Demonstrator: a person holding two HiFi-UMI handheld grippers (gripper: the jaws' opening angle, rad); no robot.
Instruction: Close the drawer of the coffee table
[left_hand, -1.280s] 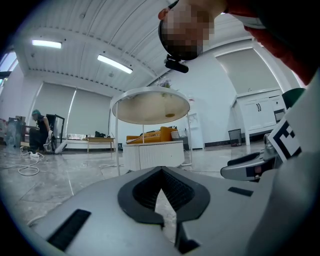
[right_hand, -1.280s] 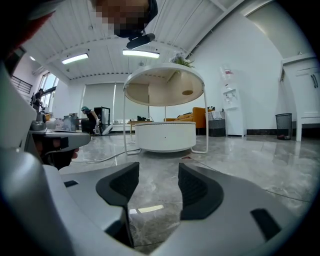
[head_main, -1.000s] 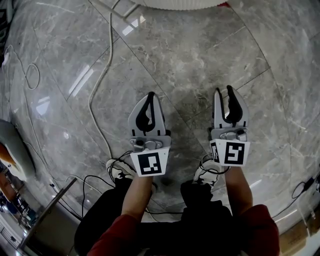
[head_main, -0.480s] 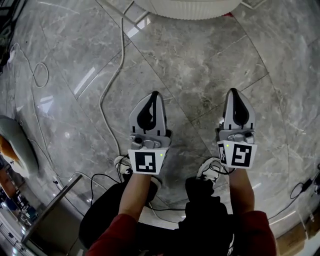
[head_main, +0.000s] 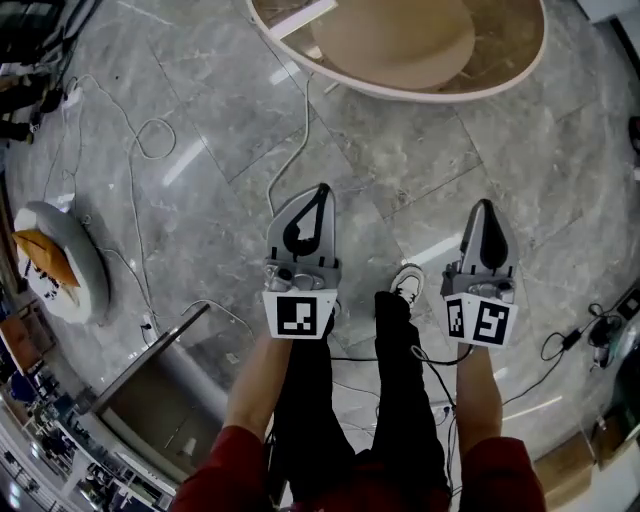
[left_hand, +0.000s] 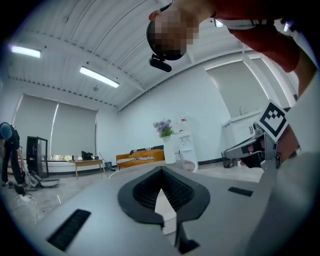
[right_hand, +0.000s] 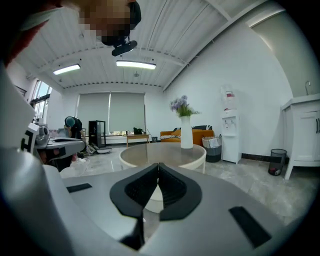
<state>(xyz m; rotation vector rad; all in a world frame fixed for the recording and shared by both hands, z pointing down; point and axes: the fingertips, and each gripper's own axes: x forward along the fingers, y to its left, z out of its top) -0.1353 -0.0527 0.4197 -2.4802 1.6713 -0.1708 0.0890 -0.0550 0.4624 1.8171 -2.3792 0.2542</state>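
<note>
The round coffee table (head_main: 420, 95), with a white rim and a tan top, lies at the top of the head view; I cannot make out its drawer. It also stands straight ahead in the right gripper view as a white-sided coffee table (right_hand: 190, 156) bearing a white vase (right_hand: 186, 136) of flowers. My left gripper (head_main: 320, 192) and right gripper (head_main: 486, 207) are held side by side over the marble floor, well short of the table. Both point toward it. The left gripper (left_hand: 161, 171) and the right gripper (right_hand: 158, 166) have their tips together, with nothing between them.
A white cable (head_main: 290, 150) runs across the floor toward the table. A round white cushion-like object (head_main: 55, 262) lies at the left and a grey open box (head_main: 150, 395) at the lower left. Black cables (head_main: 565, 342) trail on the right. My legs and a shoe (head_main: 405, 280) are below the grippers.
Both grippers and the head camera have risen far above the floor, bringing the coffee table top into view. The right gripper's jaws, apart one second ago, have shut on nothing.
</note>
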